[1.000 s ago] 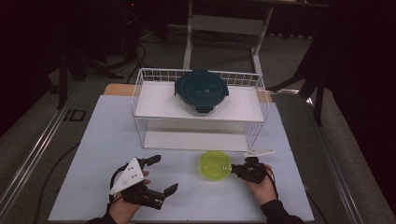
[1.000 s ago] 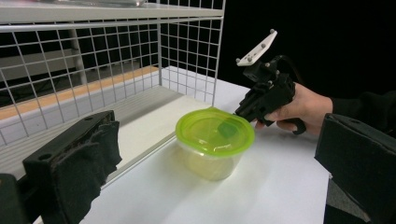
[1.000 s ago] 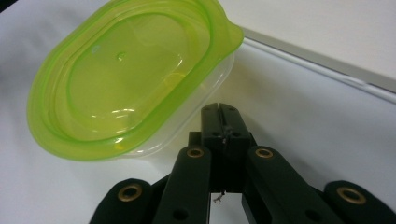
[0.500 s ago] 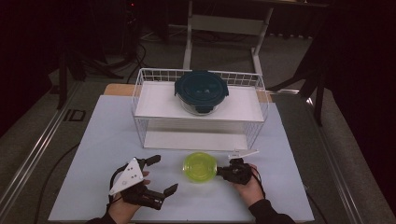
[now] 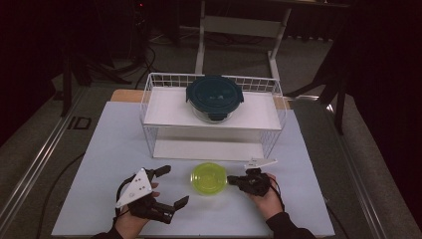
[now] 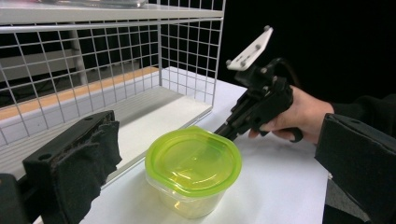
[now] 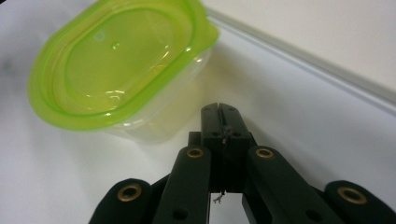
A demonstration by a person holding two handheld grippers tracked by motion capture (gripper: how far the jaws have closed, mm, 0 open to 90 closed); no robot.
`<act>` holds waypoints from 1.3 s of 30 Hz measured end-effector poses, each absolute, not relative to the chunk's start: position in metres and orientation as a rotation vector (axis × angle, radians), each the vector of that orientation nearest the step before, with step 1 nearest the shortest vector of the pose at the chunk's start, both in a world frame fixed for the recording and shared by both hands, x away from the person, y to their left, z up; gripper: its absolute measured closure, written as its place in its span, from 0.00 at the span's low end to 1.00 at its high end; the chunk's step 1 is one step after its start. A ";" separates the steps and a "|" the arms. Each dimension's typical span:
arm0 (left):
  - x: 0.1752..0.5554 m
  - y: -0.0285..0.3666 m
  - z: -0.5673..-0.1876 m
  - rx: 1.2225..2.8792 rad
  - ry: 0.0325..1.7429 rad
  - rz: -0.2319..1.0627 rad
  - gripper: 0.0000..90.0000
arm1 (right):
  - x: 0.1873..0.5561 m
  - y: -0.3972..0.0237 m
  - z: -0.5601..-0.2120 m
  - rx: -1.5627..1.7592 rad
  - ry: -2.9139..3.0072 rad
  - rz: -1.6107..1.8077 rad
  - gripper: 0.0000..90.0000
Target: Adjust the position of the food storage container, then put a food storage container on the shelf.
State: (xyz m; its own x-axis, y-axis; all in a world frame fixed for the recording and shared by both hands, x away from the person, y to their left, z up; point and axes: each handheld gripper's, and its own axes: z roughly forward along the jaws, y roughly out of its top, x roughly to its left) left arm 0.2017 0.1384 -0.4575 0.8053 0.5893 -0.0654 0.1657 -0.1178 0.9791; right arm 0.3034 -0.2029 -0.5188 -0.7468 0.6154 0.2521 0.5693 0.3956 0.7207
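Note:
A clear tub with a lime-green lid (image 5: 209,178) stands on the white table just in front of the wire rack. My right gripper (image 5: 231,179) lies low on the table at the tub's right side, jaws shut with nothing between them. In the right gripper view its closed tip (image 7: 219,109) sits right against the tub's wall (image 7: 116,60). My left gripper (image 5: 175,185) rests at the front left, open wide and apart from the tub. In the left gripper view its black pads (image 6: 88,149) frame the tub (image 6: 193,161) and the right gripper (image 6: 224,133).
A white wire rack (image 5: 149,99) stands at the back middle of the table (image 5: 99,149). A glass bowl with a dark teal lid (image 5: 214,96) sits on the rack's top shelf. The lower shelf (image 5: 209,148) is bare. Dark floor and table legs lie beyond.
The green-lidded tub has slid left across the table, with my shut right gripper following at its right side. The left gripper has stayed put.

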 end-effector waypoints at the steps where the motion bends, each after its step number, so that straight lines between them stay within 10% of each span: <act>1: 0.202 0.138 -0.457 1.674 0.597 0.397 0.00 | 0.303 -0.206 -0.517 1.100 2.569 1.306 1.00; 16: 0.203 0.139 -0.454 1.673 0.569 0.377 0.00 | 0.265 -0.230 -0.480 1.046 2.420 1.383 0.71; 27: 0.206 0.137 -0.451 1.710 0.563 0.337 0.00 | 0.251 -0.226 -0.464 1.025 2.363 1.492 0.15; 39: 0.229 0.130 -0.441 1.788 0.645 0.234 0.00 | 0.253 -0.215 -0.444 0.966 2.333 1.491 0.21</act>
State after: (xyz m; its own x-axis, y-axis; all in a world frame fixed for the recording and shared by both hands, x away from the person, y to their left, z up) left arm 0.2295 0.1298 -0.4408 0.8283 0.5356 -0.1643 0.3055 -0.1860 0.9339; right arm 0.2529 -0.2154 -0.4444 -0.7638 0.6237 0.1662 0.4128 0.2741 0.8686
